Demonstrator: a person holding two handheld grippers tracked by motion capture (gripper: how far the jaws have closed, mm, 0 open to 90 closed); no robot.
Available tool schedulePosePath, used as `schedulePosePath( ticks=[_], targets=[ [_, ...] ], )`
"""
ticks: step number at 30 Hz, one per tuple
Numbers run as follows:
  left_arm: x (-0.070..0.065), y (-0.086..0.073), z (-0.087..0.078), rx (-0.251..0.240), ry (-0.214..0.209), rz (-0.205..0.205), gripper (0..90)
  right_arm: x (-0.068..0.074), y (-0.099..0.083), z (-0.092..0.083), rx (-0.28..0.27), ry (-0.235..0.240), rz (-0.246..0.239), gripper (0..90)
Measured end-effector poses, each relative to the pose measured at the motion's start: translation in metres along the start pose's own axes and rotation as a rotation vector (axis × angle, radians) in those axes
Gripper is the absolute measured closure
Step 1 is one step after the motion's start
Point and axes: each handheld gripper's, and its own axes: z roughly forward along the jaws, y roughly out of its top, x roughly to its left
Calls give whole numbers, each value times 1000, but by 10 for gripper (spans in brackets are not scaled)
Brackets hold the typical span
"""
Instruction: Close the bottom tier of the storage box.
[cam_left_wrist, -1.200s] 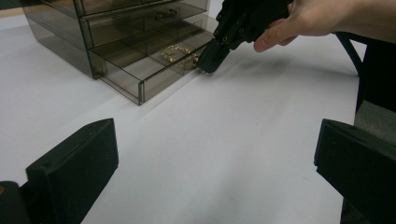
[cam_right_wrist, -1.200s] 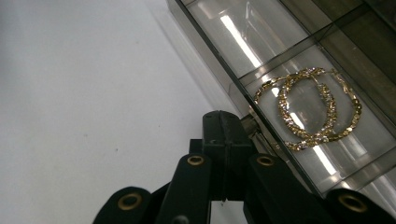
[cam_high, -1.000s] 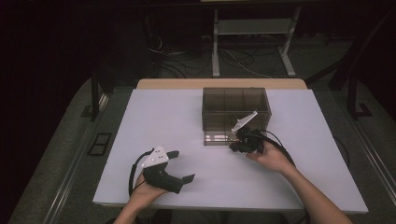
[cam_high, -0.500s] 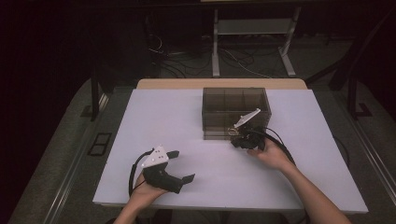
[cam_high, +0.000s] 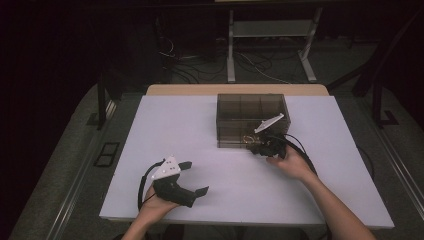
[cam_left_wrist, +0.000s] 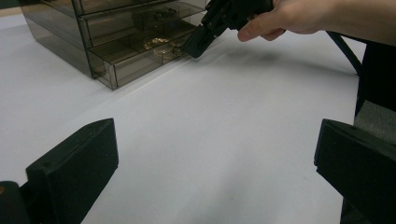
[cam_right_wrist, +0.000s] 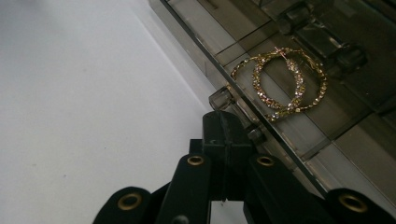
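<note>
At the left of the high view, our left claw (cam_high: 192, 178) rests low on the white counter (cam_high: 165, 130) in the left hand (cam_high: 155, 206), jaws wide apart with nothing between them. It sits well away from the work, which we read as parking it so the other hand has room. In the left gripper view its two black jaws frame bare counter, and beyond them we look at the drawer box (cam_left_wrist: 112, 42) from the side.

Moving right, the smoky see-through drawer box (cam_high: 250, 117) stands near the middle of the counter's far half, its drawer fronts facing us. That facing makes sense: the knobs can be reached without turning the box.

Right of that, the right claw (cam_high: 251, 145) is at the bottom drawer (cam_right_wrist: 299, 121), held in the right hand (cam_high: 290, 162). In the right gripper view (cam_right_wrist: 225, 140) its jaws are pressed together, tips right at the small clear knob (cam_right_wrist: 223, 99) on the drawer's front edge. We cannot tell for sure whether the knob is pinched between them or merely touched. We judge the closed tips are there to move the drawer by its knob.

Inside that drawer lie two gold hoop earrings (cam_right_wrist: 280, 81), overlapping each other, flat on the drawer floor just behind the front wall. From the left gripper view they (cam_left_wrist: 156, 44) glint in the lowest drawer.
</note>
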Motion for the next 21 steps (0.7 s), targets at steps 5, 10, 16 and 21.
schedulePosePath(
  ticks=[5, 10, 16, 21],
  targets=[
    [0, 0, 0, 2, 0, 1, 0, -2, 0, 1, -4, 0, 10, 891],
    [0, 0, 0, 1, 0, 1, 0, -4, 1, 1, -9, -5, 13, 891],
    [0, 0, 0, 2, 0, 2, 0, -6, 2, 2, -15, -6, 19, 891],
    [0, 0, 0, 1, 0, 2, 0, -7, 4, 3, -24, -15, 27, 891]
  ],
)
